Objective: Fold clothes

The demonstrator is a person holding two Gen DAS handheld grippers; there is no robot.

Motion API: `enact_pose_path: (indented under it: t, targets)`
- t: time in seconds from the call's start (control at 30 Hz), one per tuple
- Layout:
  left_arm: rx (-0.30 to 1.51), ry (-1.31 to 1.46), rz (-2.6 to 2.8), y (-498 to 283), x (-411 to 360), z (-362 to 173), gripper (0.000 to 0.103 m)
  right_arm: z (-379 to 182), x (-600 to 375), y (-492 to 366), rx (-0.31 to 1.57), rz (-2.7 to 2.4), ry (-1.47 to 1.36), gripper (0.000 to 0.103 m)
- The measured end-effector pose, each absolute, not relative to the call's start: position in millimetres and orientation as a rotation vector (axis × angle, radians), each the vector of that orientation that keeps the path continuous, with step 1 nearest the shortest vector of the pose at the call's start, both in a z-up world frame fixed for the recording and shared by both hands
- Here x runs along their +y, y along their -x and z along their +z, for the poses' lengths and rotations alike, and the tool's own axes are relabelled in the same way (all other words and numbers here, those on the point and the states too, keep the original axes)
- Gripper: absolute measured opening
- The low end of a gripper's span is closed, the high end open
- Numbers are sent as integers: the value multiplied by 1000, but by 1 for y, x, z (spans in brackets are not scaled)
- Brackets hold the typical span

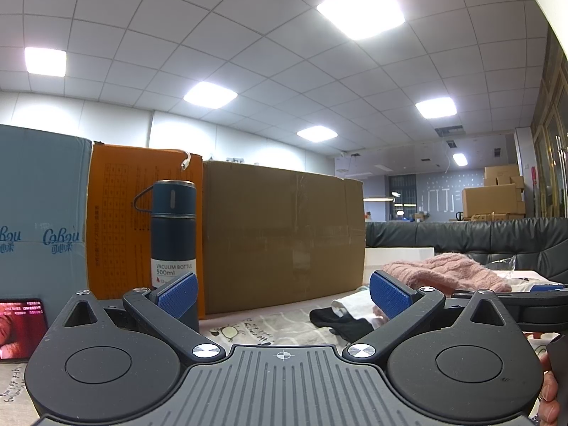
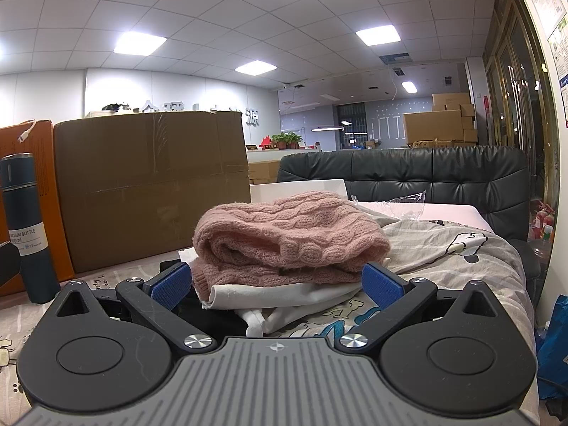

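pink cable-knit sweater (image 2: 284,234), white garment (image 2: 284,294), navy vacuum bottle (image 1: 173,234), orange box (image 1: 120,220), brown carton (image 1: 284,238)

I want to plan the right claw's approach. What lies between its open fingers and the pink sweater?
In the right wrist view, the right claw faces the pink sweater; a white garment under the sweater fills that stretch.
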State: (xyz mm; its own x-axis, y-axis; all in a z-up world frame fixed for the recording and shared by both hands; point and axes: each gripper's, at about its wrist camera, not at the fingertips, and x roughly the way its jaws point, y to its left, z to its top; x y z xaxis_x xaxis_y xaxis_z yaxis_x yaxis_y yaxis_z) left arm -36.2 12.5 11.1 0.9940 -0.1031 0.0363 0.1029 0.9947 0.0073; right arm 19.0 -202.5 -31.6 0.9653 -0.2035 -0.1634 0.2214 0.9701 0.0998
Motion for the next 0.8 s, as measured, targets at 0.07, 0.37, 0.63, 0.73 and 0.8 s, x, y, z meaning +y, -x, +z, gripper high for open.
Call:
enact_pose_path:
  t: [0.07, 0.37, 0.63, 0.73, 0.8]
  targets:
    - [-36, -5, -103, 36, 12, 11, 103, -32, -202, -19, 153, -217, -118, 103]
    - [-35, -4, -104, 35, 13, 11, 103, -32, -203, -19, 156, -213, -117, 103]
    - [-34, -3, -105, 35, 12, 11, 103, -32, -202, -20, 161, -209, -116, 103]
    - [-34, -3, -104, 34, 13, 11, 103, -32, -202, -21, 162, -207, -115, 103]
    - [-34, -3, -104, 34, 13, 10, 103, -32, -202, -21, 163, -206, -115, 103]
